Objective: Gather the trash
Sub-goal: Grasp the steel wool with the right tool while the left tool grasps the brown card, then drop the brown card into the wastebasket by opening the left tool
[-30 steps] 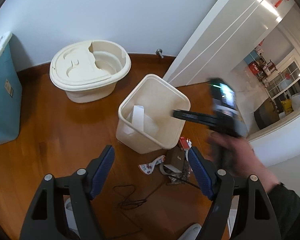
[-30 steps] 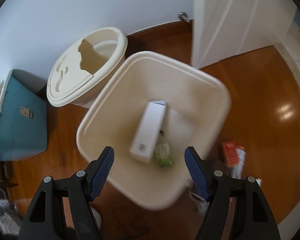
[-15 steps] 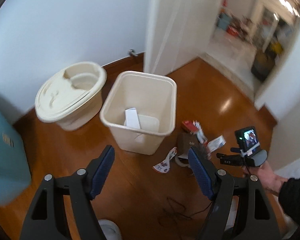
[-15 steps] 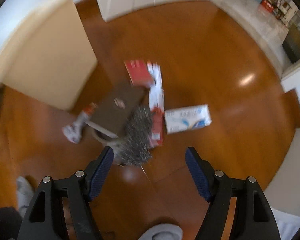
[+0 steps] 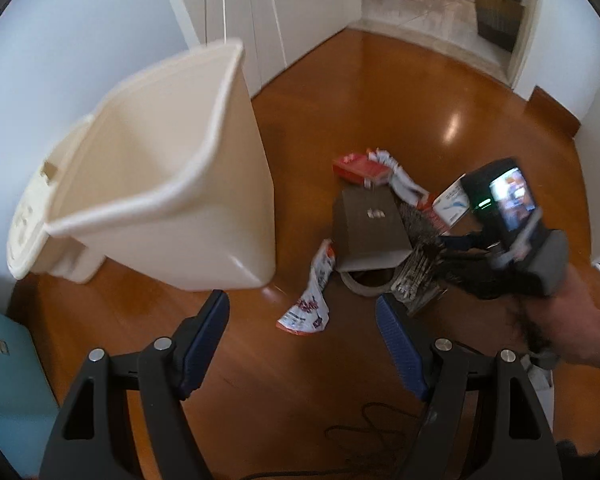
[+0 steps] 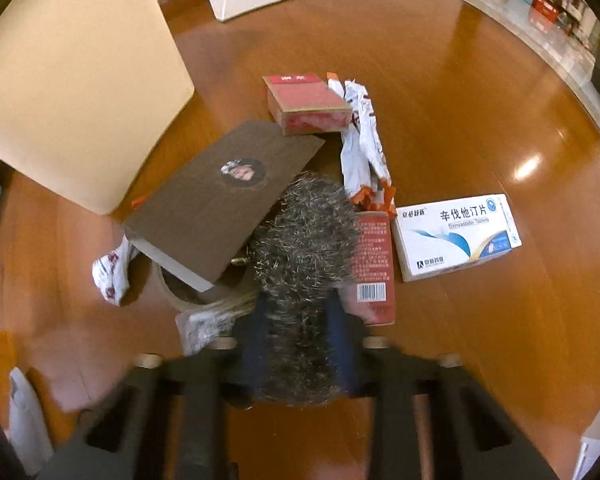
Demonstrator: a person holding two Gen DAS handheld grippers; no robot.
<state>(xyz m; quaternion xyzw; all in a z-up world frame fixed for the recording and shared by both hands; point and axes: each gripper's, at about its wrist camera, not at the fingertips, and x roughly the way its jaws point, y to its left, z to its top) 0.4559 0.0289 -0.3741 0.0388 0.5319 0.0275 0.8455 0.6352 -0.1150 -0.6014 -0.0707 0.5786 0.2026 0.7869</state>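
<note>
At the bottom of the right wrist view the right gripper [image 6: 300,336] is closing its blue pads on a bristly grey-brown bundle [image 6: 304,240], which sits between them and runs lengthwise from the jaws up toward the frame centre, tip pointing away from the camera. Just left of it a flat brown box [image 6: 224,196] lies slanted, long axis from lower left to upper right, its near end propped on a roll of tape [image 6: 184,288]. A crumpled white wrapper [image 6: 112,272] lies at the left. Right of the bundle a red carton [image 6: 374,264] points up the frame, and beside it a white-and-blue medicine box [image 6: 456,236] lies crosswise (its printed face readable only here). Farther off are a red box [image 6: 306,104] and a long white packet [image 6: 364,140].

The left wrist view alone shows the left gripper [image 5: 302,340], jaws wide and holding nothing, low in the frame over bare wooden floor [image 5: 440,88]. It also shows the cream bin [image 5: 160,176] with its open mouth at left (the other view gives only its side), and a person's hand [image 5: 572,328] holding the right tool at right.
</note>
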